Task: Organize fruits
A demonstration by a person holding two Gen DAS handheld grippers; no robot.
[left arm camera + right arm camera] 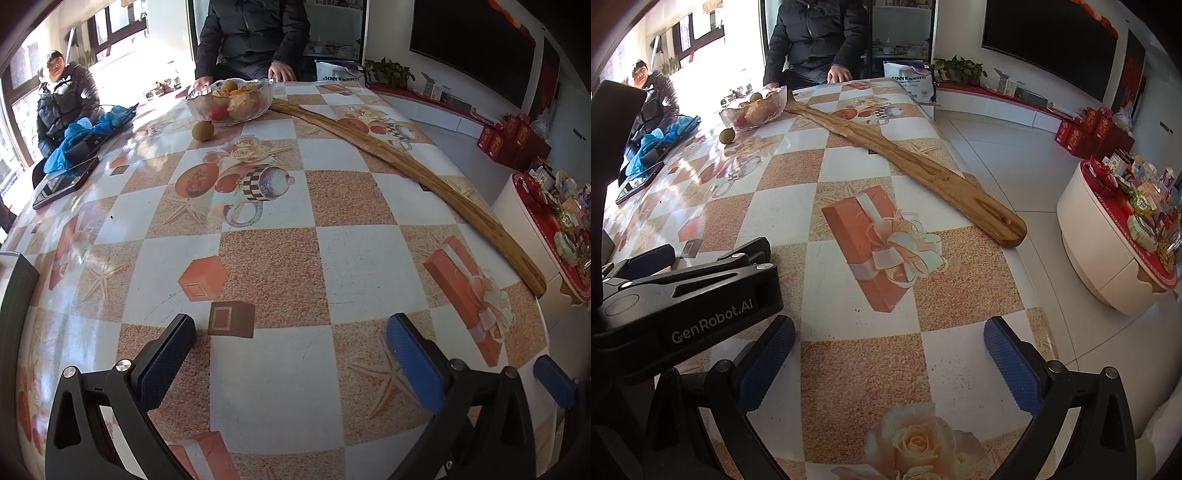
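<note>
Both tongs, left tongs (291,354) and right tongs (890,354), hang spread wide over the near counter (273,387), nothing between the fingers. Fruit: a glass bowl (231,99) of mixed fruit at the far end; one round brownish-green fruit (203,130) loose on the counter just beside it. Long wooden board (406,162) runs from the bowl along the right edge. Tablet (62,182) and blue cloth (85,136) at left. Two seated persons in dark jackets beyond.
</note>
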